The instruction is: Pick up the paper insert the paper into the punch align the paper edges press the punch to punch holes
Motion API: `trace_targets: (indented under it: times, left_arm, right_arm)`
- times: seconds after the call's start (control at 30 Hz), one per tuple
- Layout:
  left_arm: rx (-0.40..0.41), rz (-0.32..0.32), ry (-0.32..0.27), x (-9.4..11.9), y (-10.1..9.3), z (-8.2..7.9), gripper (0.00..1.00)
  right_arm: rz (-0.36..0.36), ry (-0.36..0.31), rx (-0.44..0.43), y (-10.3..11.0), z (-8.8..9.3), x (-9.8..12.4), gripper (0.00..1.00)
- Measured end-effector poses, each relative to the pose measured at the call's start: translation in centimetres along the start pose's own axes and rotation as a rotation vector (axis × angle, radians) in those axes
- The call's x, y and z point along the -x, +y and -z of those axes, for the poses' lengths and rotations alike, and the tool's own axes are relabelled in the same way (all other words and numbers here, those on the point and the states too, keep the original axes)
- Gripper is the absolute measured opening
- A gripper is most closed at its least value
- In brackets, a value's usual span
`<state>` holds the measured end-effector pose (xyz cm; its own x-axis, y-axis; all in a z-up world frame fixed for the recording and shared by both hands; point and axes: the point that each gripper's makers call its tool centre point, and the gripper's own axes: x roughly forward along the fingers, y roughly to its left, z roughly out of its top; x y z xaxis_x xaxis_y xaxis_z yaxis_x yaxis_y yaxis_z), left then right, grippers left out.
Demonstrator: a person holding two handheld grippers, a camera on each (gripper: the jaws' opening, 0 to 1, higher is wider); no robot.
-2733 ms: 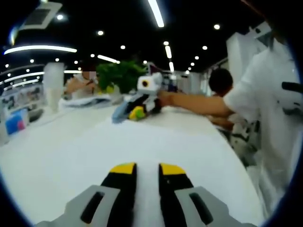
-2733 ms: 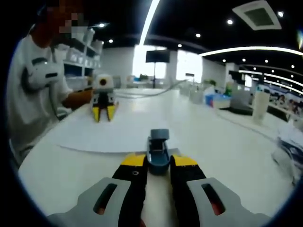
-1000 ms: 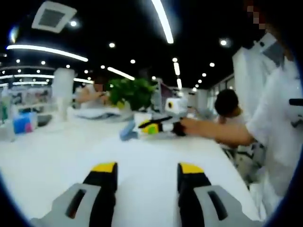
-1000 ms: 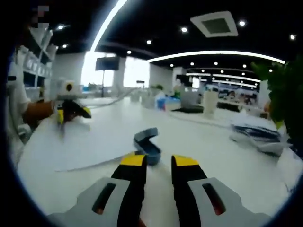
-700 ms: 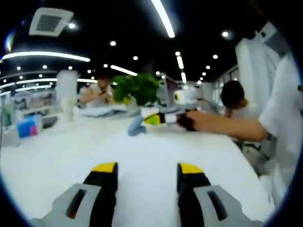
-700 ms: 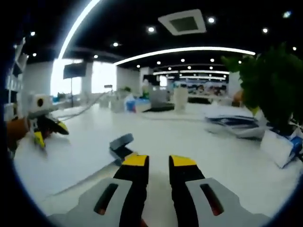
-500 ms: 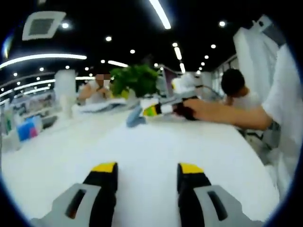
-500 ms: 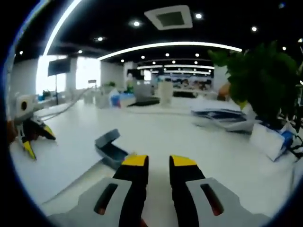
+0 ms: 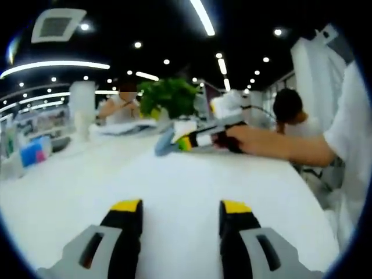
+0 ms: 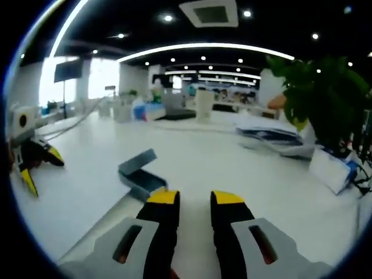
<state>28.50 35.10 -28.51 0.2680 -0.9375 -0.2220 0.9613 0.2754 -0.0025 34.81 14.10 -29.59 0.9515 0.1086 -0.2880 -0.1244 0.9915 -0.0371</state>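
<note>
A blue-grey hole punch (image 10: 139, 174) lies on the white table with its lid raised, at the edge of a white paper sheet (image 10: 75, 192). My right gripper (image 10: 195, 199) hovers just right of the punch. Its jaws are close together, only a narrow strip of table shows between them, and nothing is held. My left gripper (image 9: 181, 206) is open wide over the white surface, and from the right gripper view the left gripper (image 10: 42, 167) stands spread at the far left. In the left gripper view a hand holds the right gripper (image 9: 189, 141) beside the punch (image 9: 164, 142).
A leafy green plant (image 10: 325, 104) and a white packet (image 10: 334, 171) stand to the right, and a stack of papers (image 10: 279, 136) lies beyond. A blue box (image 9: 32, 157) sits at the table's left. The person's arm (image 9: 279, 145) reaches in, and people sit at the back (image 9: 125, 107).
The right gripper has come off the punch and swung right, so the punch now lies left of its jaws with its lid up. The left jaws have opened wide.
</note>
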Motion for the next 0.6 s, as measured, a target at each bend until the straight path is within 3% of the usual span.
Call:
trace_targets:
  times: [0.1,0.23,0.4,0.6]
  left_arm:
    - [-0.011,0.000,-0.037,0.3,0.6,-1.9,0.53]
    - [-0.085,0.039,-0.017,-1.0,1.0,-3.6,0.54]
    - [-0.092,0.119,-0.044,-4.5,1.6,-5.8,0.54]
    - [-0.074,0.169,-0.051,-8.9,2.6,-7.1,0.55]
  right_arm:
    - [0.012,-0.042,-0.050,-0.6,-0.5,0.5,0.26]
    - [0.008,-0.073,-0.083,-0.9,-0.9,1.1,0.26]
    - [-0.001,-0.105,-0.108,-1.0,-1.4,1.5,0.27]
    - [0.013,-0.121,-0.158,-1.9,-1.4,1.7,0.28]
